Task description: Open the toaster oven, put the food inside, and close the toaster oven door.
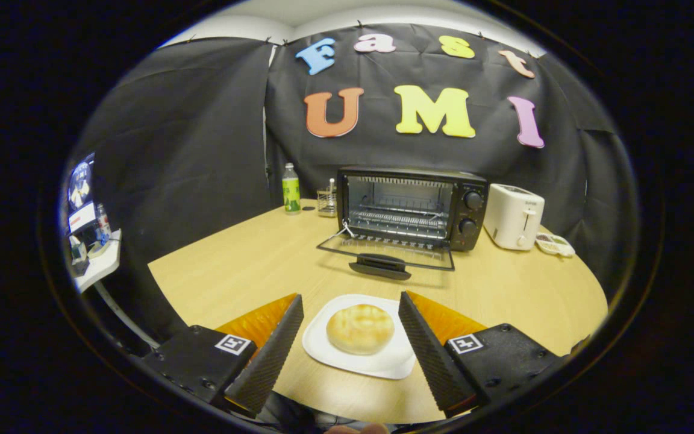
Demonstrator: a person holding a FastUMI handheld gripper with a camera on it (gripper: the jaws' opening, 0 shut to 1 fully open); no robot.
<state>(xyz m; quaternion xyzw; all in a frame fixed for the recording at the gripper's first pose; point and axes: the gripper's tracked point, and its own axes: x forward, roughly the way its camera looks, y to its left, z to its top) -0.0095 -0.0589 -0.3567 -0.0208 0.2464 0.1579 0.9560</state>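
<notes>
Tool (pixel 351 310) fingers stand wide apart, gripping nothing, with the bun (pixel 359 328) between them on its white plate (pixel 383 360), neither finger touching it. Beyond them on the wooden worktop (pixel 250 265) the oven (pixel 410 208) sits with its door (pixel 386 252) dropped flat open, a white toaster (pixel 512 217) just beside it and a bottle (pixel 290 188) near the wall.

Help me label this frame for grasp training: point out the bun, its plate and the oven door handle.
bun (pixel 359 328), gripper view, middle of its top crust.
plate (pixel 318 342), gripper view, bare rim beside the bun.
oven door handle (pixel 380 266), gripper view, middle of the bar.
</notes>
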